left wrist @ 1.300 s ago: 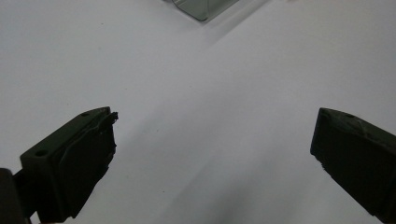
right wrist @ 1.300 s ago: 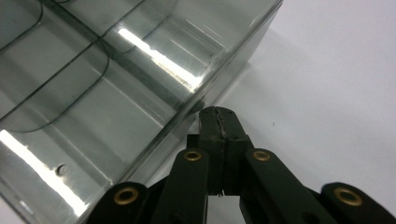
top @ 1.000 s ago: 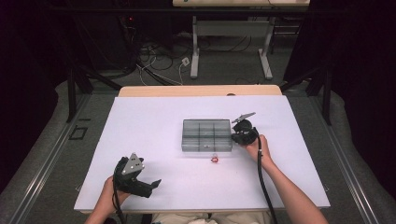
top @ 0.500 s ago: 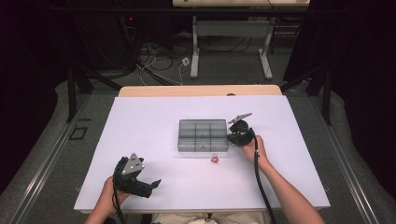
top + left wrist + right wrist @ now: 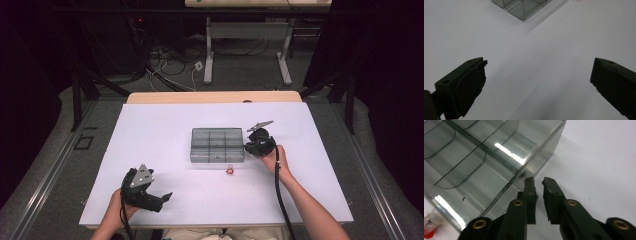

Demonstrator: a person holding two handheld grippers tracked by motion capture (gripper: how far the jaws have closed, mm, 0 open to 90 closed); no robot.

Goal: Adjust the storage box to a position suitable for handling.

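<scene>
Since the earlier frames, we are seeing the clear compartment box point(image 5: 217, 145) sitting slightly further left on the white surface point(image 5: 165, 125), and the right tongs point(image 5: 246, 148) have just been parting a little. In the right gripper view, these right tongs point(image 5: 538, 181) are standing with a narrow gap between their tips, released, with nothing between them. They are hovering just beside the box's point(image 5: 486, 162) right wall near its front corner, and we cannot tell whether the nearer tip is touching the plastic.

We are looking down at the box lying near the middle of the surface, its compartments divided by thin walls. A small red and clear item point(image 5: 230, 170) is lying on the surface just in front of the box's front right corner; the same item point(image 5: 428, 226) is peeking in at the lower left of the right gripper view.

The left tongs point(image 5: 167, 196) are resting near the front left of the surface, well apart from the box. In the left gripper view they point(image 5: 537, 75) are spread wide, released, with bare surface between them.
</scene>
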